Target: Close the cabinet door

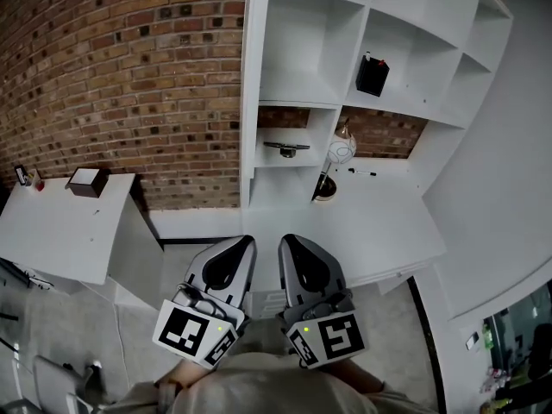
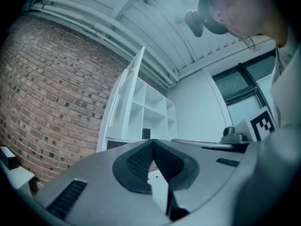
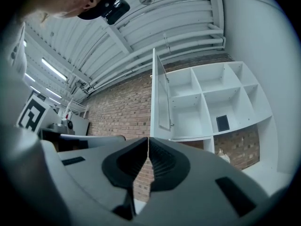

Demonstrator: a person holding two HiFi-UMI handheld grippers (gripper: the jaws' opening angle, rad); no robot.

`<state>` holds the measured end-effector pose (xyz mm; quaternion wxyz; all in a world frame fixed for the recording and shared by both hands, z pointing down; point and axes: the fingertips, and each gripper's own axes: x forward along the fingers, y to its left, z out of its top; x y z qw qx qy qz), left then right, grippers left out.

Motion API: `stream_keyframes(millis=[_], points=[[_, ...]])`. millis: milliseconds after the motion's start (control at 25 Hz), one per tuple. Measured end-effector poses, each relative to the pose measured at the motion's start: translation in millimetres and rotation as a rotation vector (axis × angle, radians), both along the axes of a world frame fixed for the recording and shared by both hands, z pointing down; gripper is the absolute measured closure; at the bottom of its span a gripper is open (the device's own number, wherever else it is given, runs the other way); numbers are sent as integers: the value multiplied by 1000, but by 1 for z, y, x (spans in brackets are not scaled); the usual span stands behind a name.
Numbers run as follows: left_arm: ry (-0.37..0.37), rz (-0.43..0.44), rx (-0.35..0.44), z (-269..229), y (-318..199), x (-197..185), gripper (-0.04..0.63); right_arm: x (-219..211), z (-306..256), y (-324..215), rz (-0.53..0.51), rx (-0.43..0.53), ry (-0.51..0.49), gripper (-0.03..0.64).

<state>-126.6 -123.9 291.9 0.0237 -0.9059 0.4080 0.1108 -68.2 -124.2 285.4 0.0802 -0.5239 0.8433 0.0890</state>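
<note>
The white cabinet [image 1: 379,24] stands against the brick wall, its shelves exposed. Its tall door [image 1: 251,84] hangs open, edge-on to me in the head view, at the cabinet's left side. The same door [image 2: 127,95] shows ahead in the left gripper view, and in the right gripper view the door [image 3: 160,98] carries a thin handle. My left gripper [image 1: 244,241] and right gripper [image 1: 287,240] are side by side low in the head view, short of the cabinet. The jaws of both meet at the tips with nothing between them, as seen on the left gripper [image 2: 151,141] and the right gripper [image 3: 148,139].
A black box [image 1: 373,74] sits in an upper cubby. A glass bottle [image 1: 341,147] and a dark bowl [image 1: 325,190] stand on the white counter [image 1: 388,222]. A white desk [image 1: 60,222] with a brown box [image 1: 86,181] is at the left.
</note>
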Motion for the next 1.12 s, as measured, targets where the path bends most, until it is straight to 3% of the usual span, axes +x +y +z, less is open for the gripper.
stream_keyframes(millis=[440, 1120], points=[[-23, 18, -38, 14, -40, -3, 588, -6, 10, -38, 7, -20, -9, 594], [13, -67, 15, -28, -78, -11, 588, -12, -21, -86, -67, -18, -9, 594]])
